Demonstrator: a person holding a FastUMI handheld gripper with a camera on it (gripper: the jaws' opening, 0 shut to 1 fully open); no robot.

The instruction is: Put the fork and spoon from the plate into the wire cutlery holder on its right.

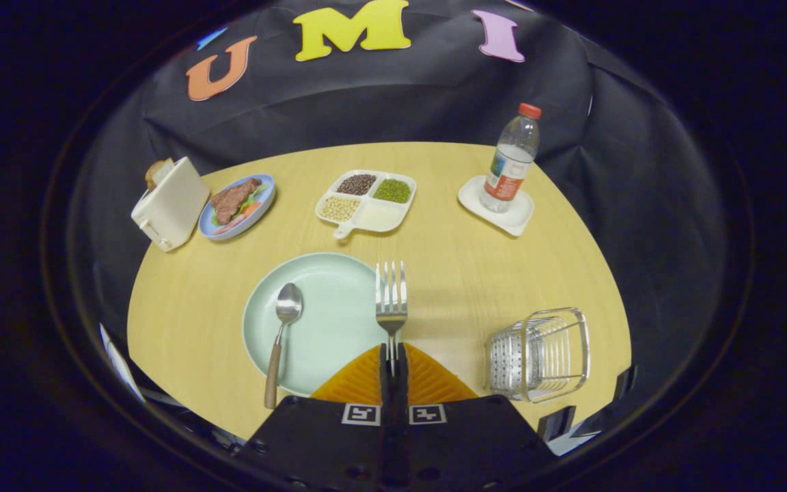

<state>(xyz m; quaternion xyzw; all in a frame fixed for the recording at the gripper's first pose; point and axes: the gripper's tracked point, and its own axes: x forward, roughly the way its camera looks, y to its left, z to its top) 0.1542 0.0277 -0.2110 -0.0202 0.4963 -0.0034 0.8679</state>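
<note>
My gripper is shut on the fork, whose metal tines stick out ahead of the orange fingers, above the right rim of the pale green plate. The fork's handle is hidden between the fingers. A spoon with a wooden handle lies on the left part of the plate, its handle reaching over the near rim. The wire cutlery holder stands on the table to the right of the fingers, with nothing seen inside it.
Beyond the plate sit a white divided dish of beans, a blue plate of food and a white toaster at the far left. A water bottle stands on a white coaster at the far right.
</note>
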